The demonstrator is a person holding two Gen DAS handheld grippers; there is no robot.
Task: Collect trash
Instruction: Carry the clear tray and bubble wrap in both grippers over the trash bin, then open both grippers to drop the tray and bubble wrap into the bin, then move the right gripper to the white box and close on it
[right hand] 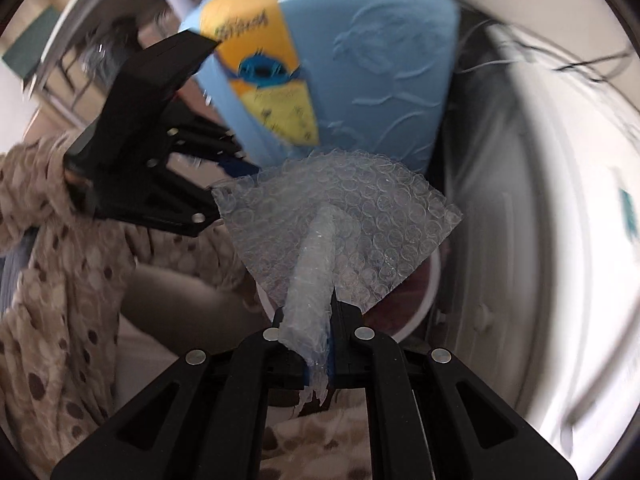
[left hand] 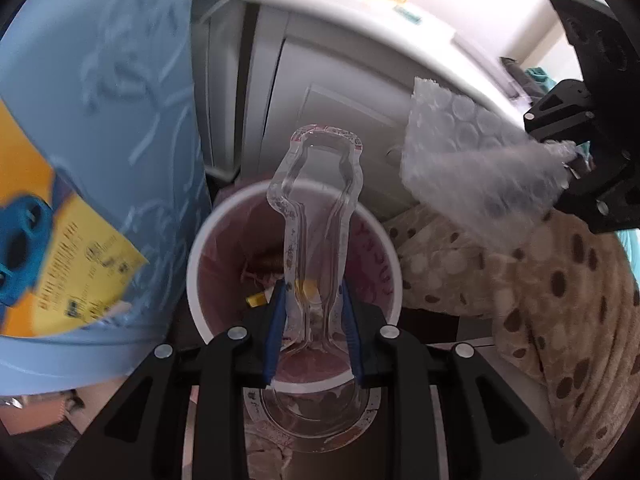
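You are holding both grippers above the white-rimmed bin [left hand: 294, 264], and both are pointing steeply downward. Your left gripper [left hand: 314, 308] is grasping a clear plastic blister pack [left hand: 316, 200]: the blue pads [left hand: 279, 320] are pressing against its two long edges near the lower end, and the narrow upper end of the pack is projecting forward over the mouth of the bin. The rounded base of the pack is extending back behind the pads, toward the camera. Inside the bin you are seeing a pinkish liner [left hand: 372, 276] and some small scraps, one of them yellow [left hand: 257, 300]; the rest are too blurred to identify. Your right gripper [right hand: 308, 320] is clenched on a sheet of bubble wrap [right hand: 352, 216]: the jaws are pinching a gathered fold of it, and the loose part is fanning out ahead of the fingers, covering most of the bin rim [right hand: 428, 300] in the right wrist view. In the left wrist view the same sheet is hanging to the right of the blister pack, apart from it. A light blue plastic container [left hand: 120, 100] with a yellow label [left hand: 60, 248] is standing just beside the bin. A beige spotted fabric [left hand: 540, 300] is lying next to the bin on the opposite side. A white cabinet front [left hand: 340, 92] is standing behind the bin.
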